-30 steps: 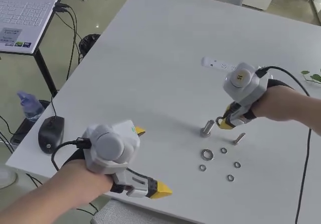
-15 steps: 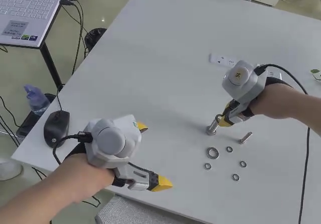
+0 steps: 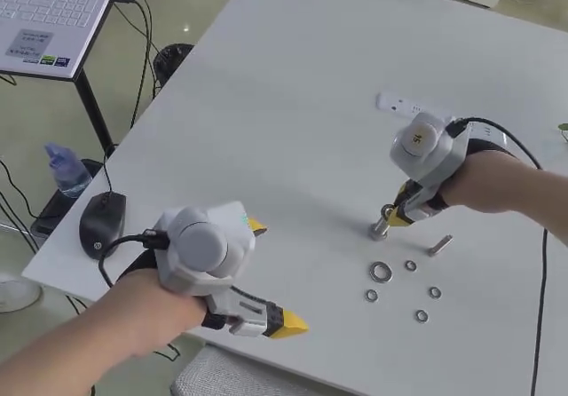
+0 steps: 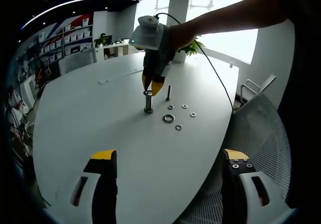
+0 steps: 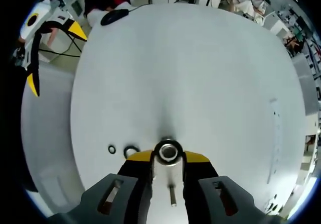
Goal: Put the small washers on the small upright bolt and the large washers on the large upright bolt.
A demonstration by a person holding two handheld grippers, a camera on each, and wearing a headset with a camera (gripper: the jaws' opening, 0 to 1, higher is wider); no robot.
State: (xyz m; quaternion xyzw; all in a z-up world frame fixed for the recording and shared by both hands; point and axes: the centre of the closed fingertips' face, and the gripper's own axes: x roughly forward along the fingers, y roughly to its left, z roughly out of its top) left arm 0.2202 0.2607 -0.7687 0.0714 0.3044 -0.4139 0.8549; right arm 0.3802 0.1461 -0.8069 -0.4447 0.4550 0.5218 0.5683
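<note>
The room is big and bright, with a wide window, shelves along one wall and a green plant past the far end of the table. A large white table takes up most of the head view, and its top is smooth and mostly bare. The floor beside it is pale green with black cables on it. An open laptop sits on a stand next to the table. A grey mesh chair stands at the table's near edge. The left gripper hangs over that near edge with its jaws wide apart and nothing between them. The right gripper points down at the table, well apart from the left one. Its yellow tips are close together and pinch a large washer. That washer is right at the top of the large bolt, which stands upright on the table, but I cannot tell if the washer is on the bolt yet. A black mouse lies near the table's left edge. A clear bottle stands on the floor. A white power strip lies flat on the table beyond the right gripper. The small bolt stands near the large bolt. Another large washer lies flat near the large bolt. Four small washers lie spread out around it.
</note>
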